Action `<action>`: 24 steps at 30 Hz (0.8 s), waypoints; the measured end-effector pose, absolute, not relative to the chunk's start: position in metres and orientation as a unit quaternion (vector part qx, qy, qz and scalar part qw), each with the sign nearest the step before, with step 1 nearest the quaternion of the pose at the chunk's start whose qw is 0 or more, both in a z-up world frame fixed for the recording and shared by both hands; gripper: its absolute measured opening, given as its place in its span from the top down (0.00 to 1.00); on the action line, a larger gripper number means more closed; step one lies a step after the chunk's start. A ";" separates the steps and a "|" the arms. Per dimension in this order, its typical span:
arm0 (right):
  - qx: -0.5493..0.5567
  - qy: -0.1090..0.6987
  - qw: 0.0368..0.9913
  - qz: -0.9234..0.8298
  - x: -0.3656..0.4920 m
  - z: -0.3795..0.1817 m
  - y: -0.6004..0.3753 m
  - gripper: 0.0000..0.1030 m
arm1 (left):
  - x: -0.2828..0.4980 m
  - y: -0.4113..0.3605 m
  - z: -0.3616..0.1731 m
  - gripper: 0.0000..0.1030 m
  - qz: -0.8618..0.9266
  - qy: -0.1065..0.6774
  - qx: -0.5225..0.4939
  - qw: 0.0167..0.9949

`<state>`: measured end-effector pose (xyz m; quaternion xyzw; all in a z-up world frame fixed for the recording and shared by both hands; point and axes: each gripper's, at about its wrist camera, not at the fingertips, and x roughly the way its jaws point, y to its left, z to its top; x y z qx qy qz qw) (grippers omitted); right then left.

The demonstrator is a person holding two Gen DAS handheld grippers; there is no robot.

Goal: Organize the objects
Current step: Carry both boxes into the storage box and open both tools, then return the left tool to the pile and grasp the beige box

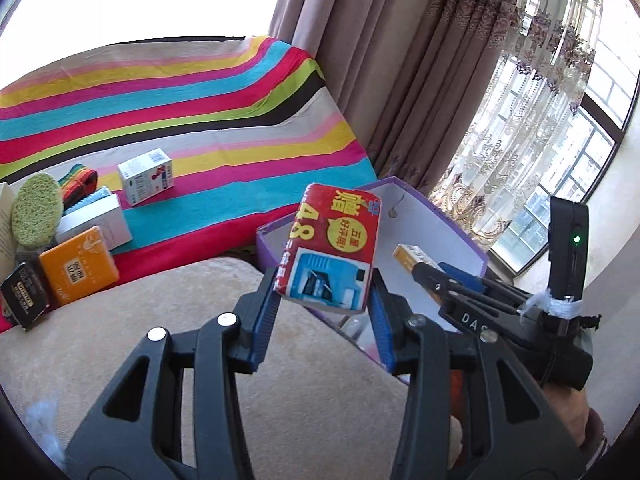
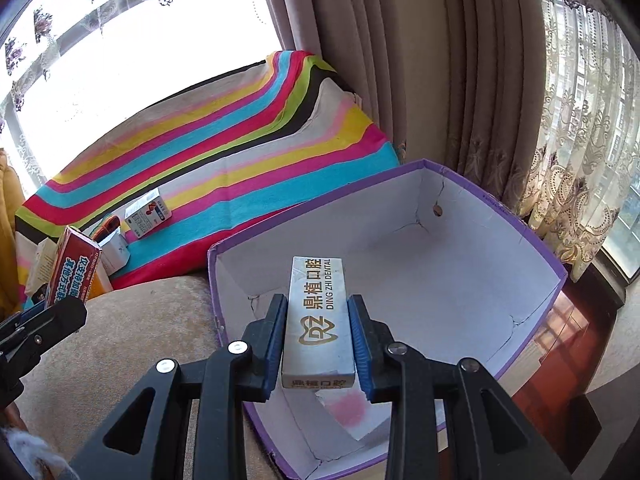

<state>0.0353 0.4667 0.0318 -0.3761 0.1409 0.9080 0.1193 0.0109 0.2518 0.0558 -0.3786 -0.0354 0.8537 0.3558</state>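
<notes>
step: carrying boxes to the purple box (image 2: 520, 220)
left gripper (image 1: 326, 300): grasping red box (image 1: 332, 248)
right gripper (image 2: 318, 344): grasping silver dental box (image 2: 318, 320)
next: lower both, let go

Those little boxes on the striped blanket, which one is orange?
The flat square orange box at the pile's near edge, between a black box and a white box. The others are white or black.

Black box (image 1: 25, 295) small print too small to be read. Book (image 1: 5, 232) cut off by left frame edge. Purple box (image 1: 460, 236) floor largely hidden behind red box (image 1: 332, 252) and grippers. Hand (image 1: 576, 420) mostly hidden behind right gripper (image 1: 420, 270), partly cropped.
</notes>
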 end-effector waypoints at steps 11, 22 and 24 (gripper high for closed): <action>-0.371 0.163 0.131 0.905 0.045 0.027 0.483 0.33 | -0.009 0.251 0.049 0.32 0.838 -0.089 -0.415 0.342; -0.371 0.135 0.125 0.910 0.039 0.037 0.460 0.18 | -0.006 0.221 0.055 0.31 0.864 -0.070 -0.392 0.307; -0.366 0.117 0.139 0.913 0.038 0.041 0.456 0.17 | -0.004 0.214 0.059 0.31 0.872 -0.056 -0.381 0.302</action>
